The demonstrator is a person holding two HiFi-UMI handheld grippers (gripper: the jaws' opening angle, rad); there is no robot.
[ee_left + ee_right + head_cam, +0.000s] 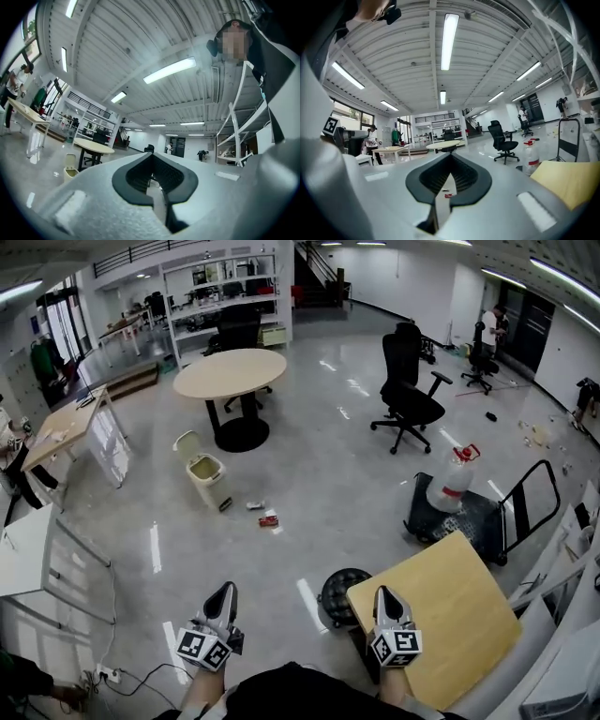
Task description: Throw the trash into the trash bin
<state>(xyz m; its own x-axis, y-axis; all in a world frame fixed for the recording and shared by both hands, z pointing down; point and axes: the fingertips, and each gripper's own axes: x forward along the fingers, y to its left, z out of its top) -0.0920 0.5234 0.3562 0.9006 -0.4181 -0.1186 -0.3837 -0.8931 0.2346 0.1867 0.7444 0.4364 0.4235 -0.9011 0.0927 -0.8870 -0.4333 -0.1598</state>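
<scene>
Lying tiny and indistinct: red trash [269, 519]

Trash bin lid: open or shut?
Open. Head view: the trash bin has its lid raised behind it, inside showing.

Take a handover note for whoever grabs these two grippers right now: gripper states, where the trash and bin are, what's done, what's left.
Left hand-held gripper: jaws together, empty, held low in front of the body.
Right hand-held gripper: jaws together, empty.
Trash bin: on the floor ahead, lid up, near the round table.
Trash: a red piece and a smaller pale piece lie on the floor right of the bin, apart from it.
Done: neither piece picked up; the bin's contents can't be made out.
Left: walk over, grasp each piece, drop it in the bin.
</scene>
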